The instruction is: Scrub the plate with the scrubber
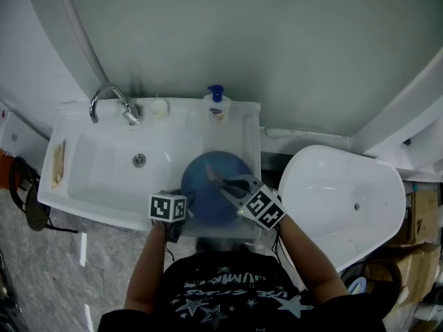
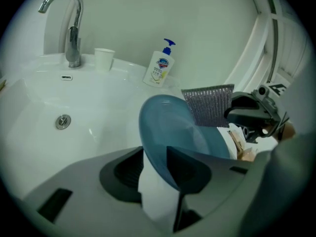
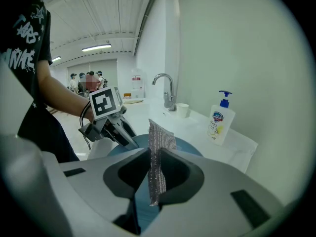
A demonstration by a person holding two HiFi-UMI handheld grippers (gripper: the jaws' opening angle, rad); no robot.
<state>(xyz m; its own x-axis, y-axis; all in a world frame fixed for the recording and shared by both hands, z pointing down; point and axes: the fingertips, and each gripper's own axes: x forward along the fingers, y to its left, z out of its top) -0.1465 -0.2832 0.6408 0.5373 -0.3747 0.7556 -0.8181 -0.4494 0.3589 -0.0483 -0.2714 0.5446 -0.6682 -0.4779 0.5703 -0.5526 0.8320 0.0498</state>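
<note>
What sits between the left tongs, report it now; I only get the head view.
Observer: The blue plate's rim stands between the left tongs, and the white sink shows through a gap beside it.
Operator: Now the right tongs.
Observer: The right tongs are clamped on a silver mesh scrubber, which stands upright above the plate.
Operator: Name that pale thing by the tap.
Observer: A small white cup, upright, beside the tap.
</note>
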